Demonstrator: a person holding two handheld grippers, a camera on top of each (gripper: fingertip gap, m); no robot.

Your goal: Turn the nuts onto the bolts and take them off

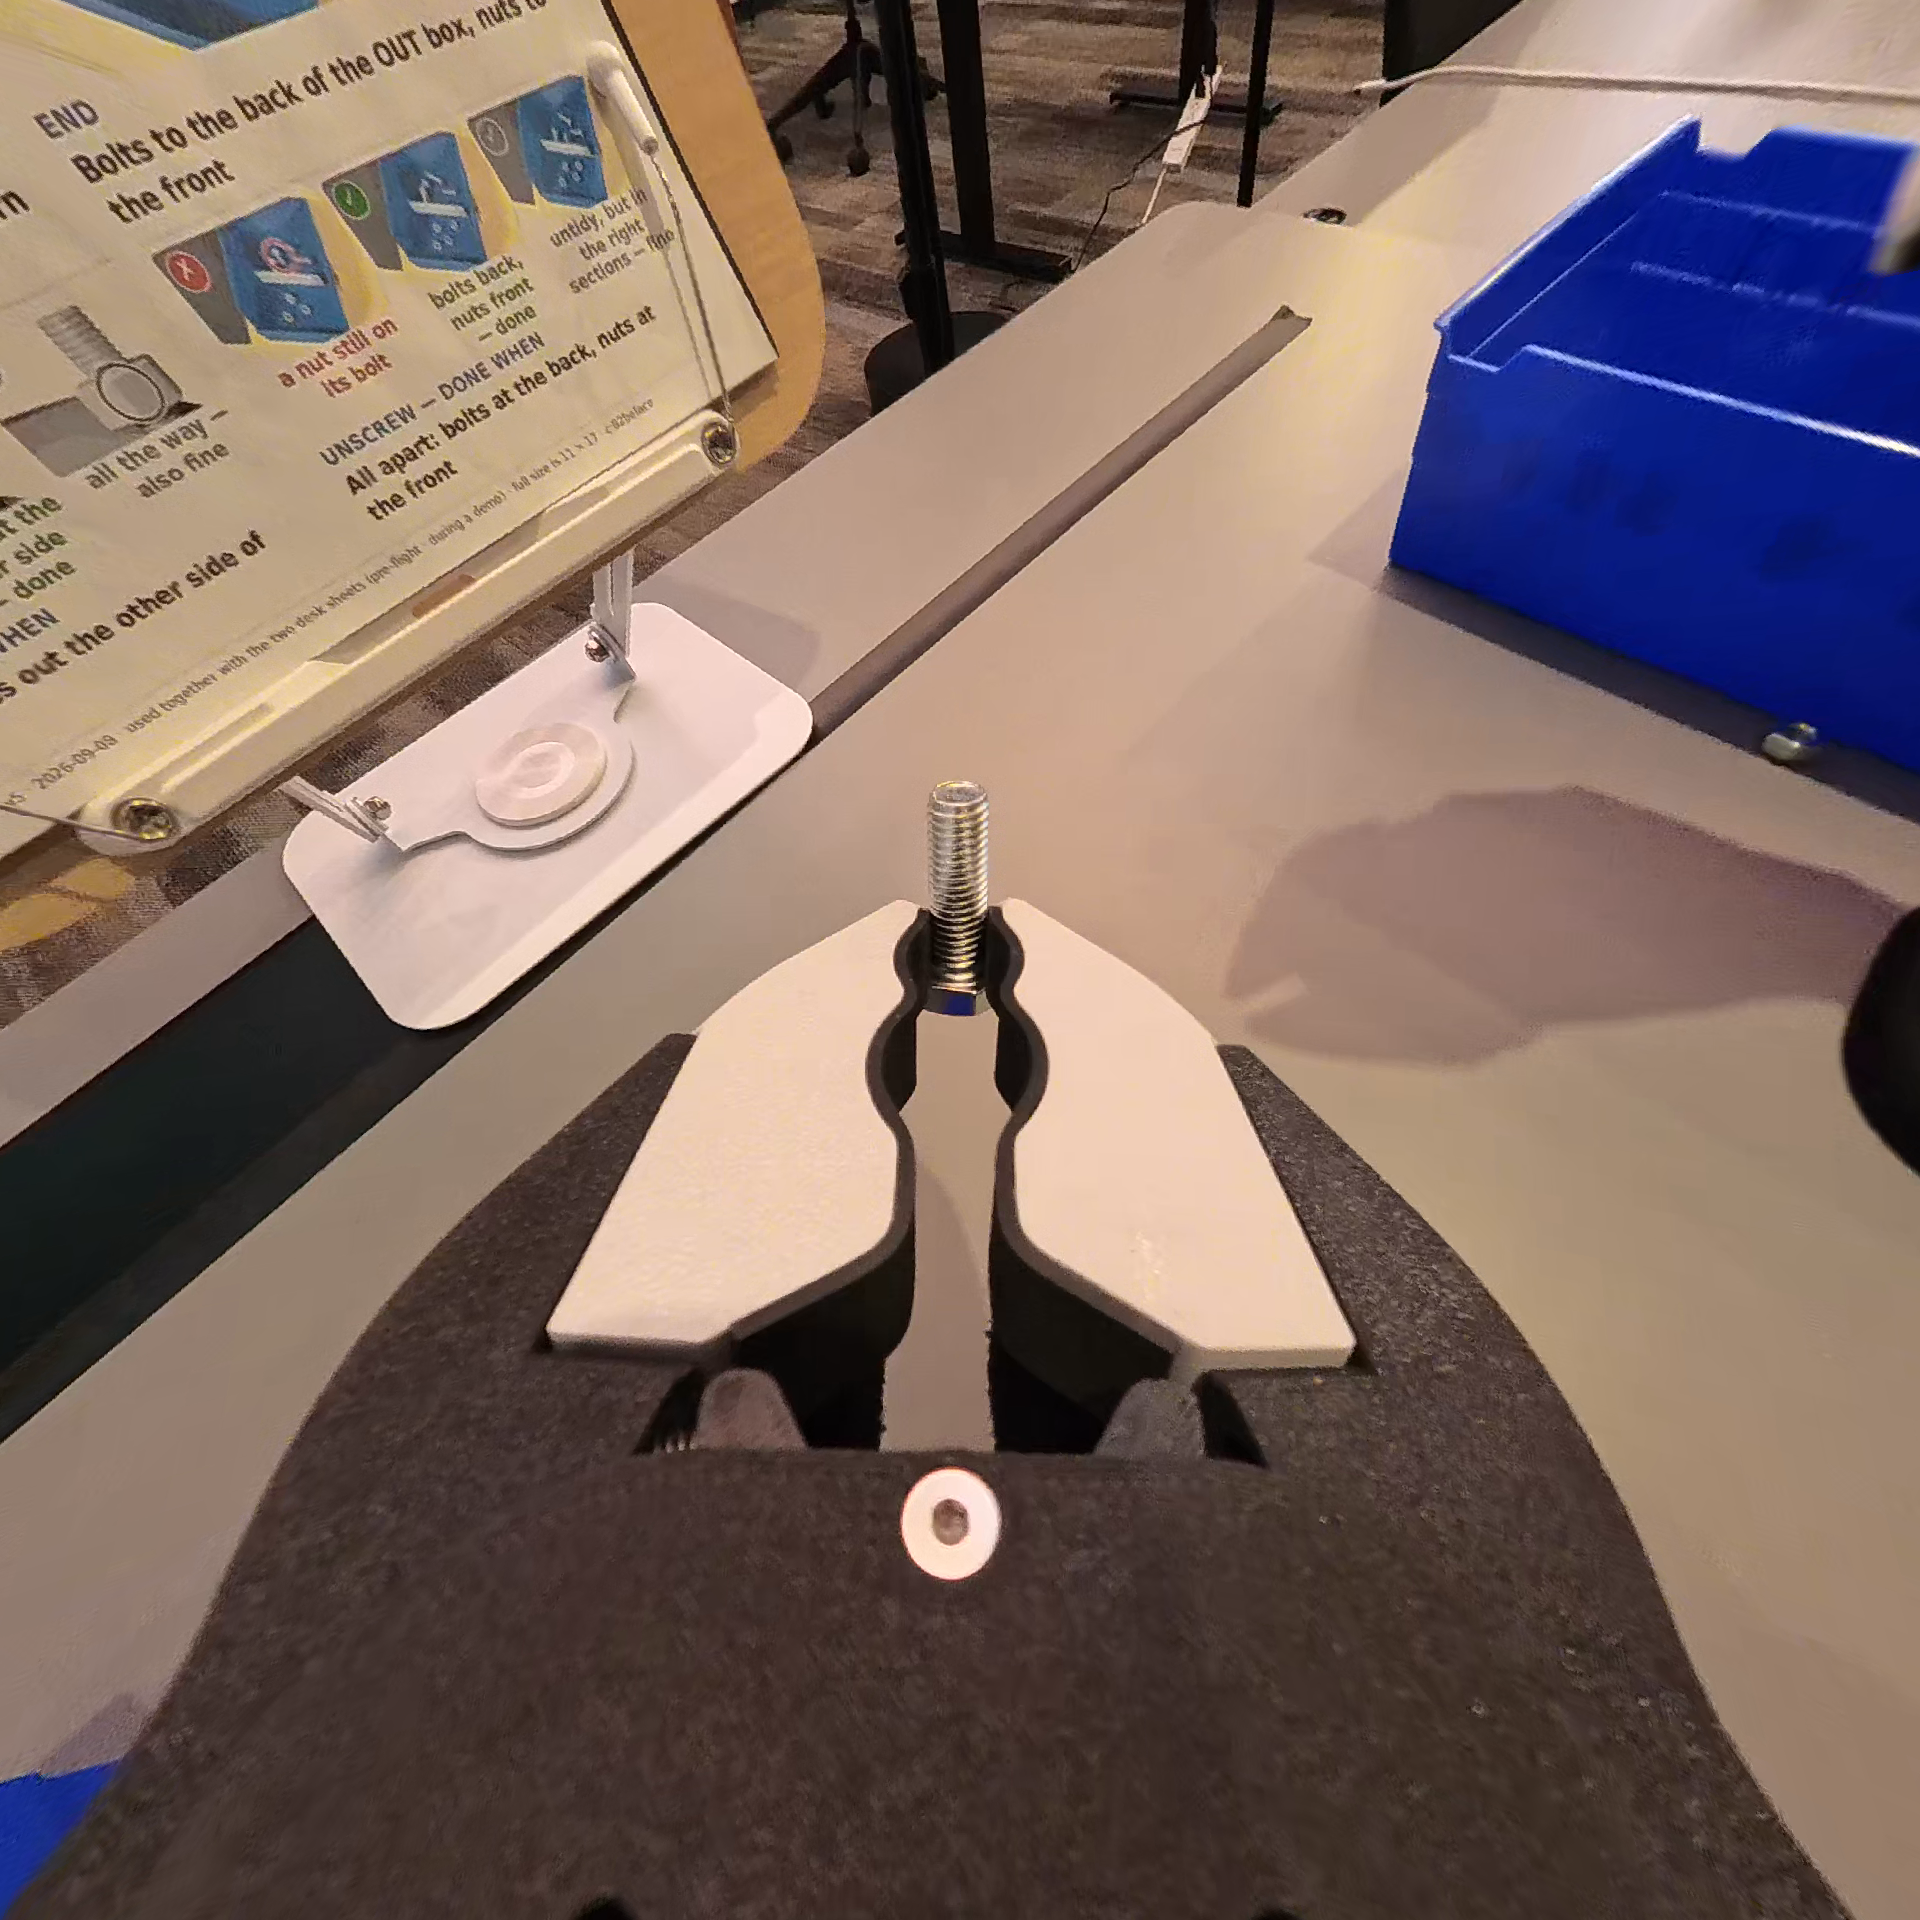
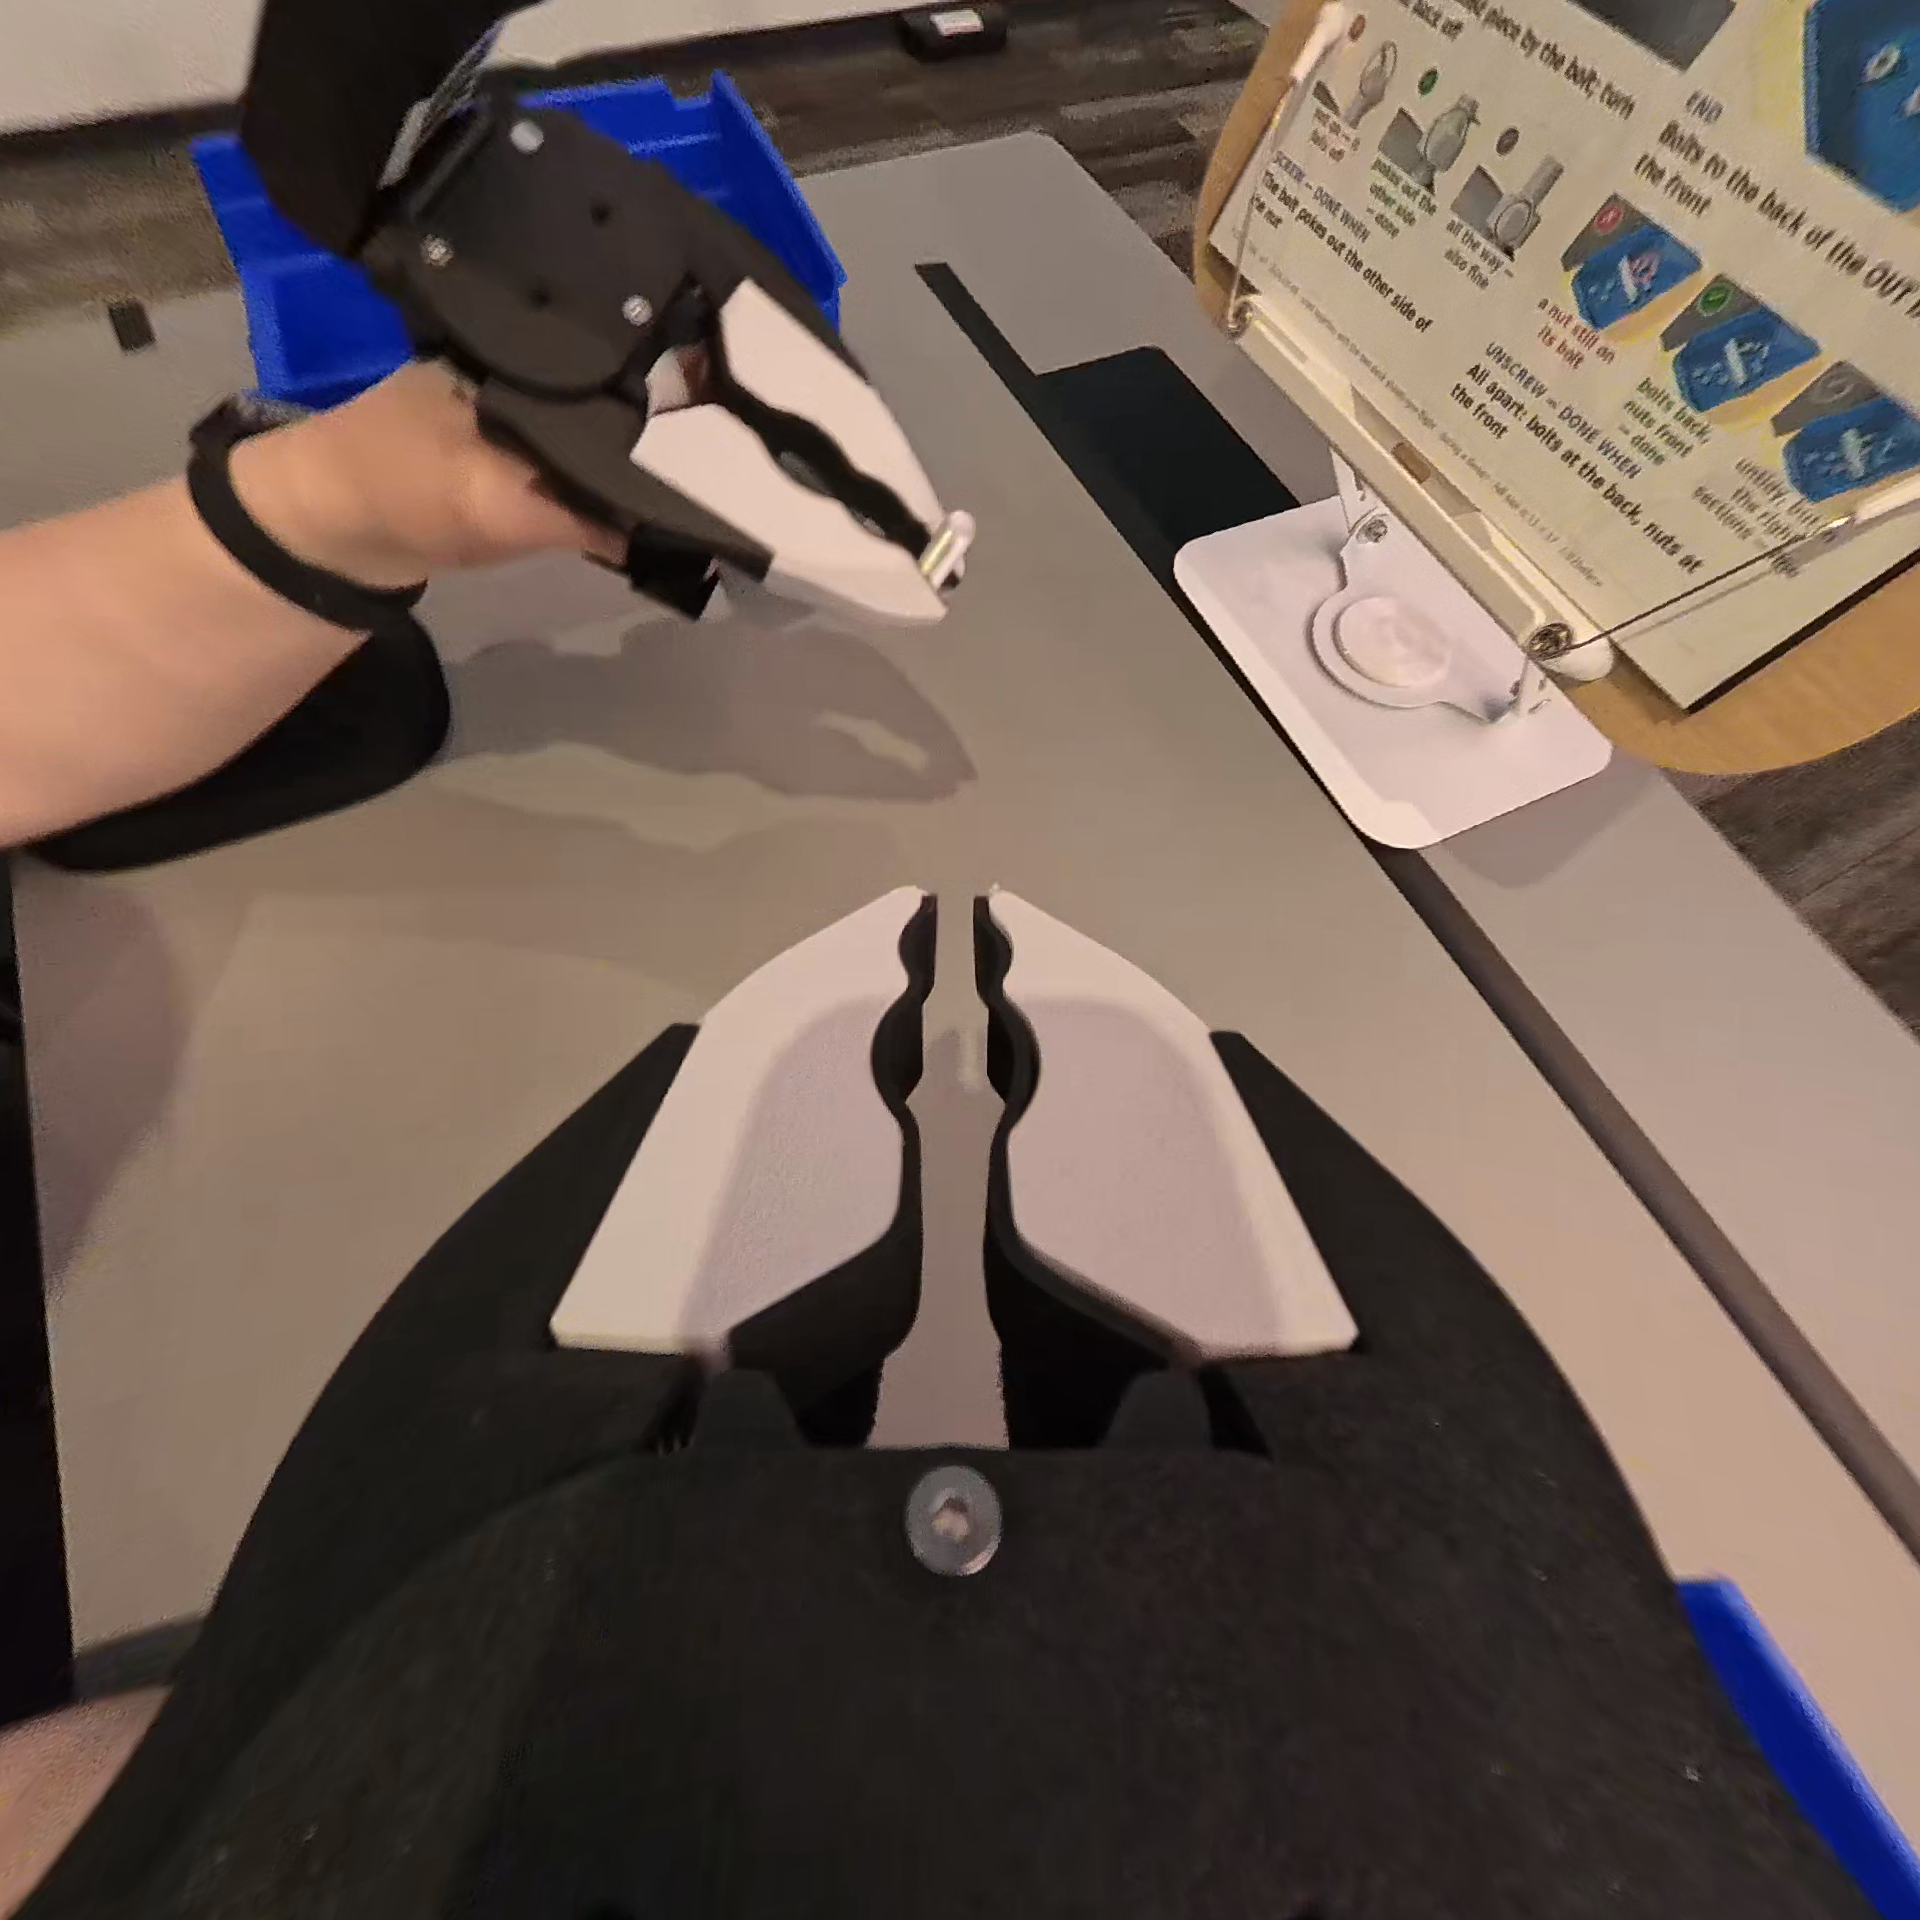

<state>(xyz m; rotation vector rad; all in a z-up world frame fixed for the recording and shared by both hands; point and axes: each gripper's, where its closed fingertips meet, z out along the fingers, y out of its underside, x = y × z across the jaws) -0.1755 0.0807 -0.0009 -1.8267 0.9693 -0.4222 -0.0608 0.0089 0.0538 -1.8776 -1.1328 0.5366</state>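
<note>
- A silver bolt (image 1: pixel 957 902) with a hex head is pinched at its head between the tips of the left gripper (image 1: pixel 957 940), held clear above the grey table (image 1: pixel 1143 727).
- Its threaded shank points straight forward past the fingertips; no nut is on the visible thread.
- In the right wrist view the same bolt (image 2: pixel 943 554) shows as a short bright stub poking out of the left gripper's (image 2: pixel 930 561) tip, blurred.
- A small silvery piece (image 1: pixel 1789 742), too small to tell whether it is a nut, lies on the table touching the base of the blue bin (image 1: pixel 1662 499).
</note>
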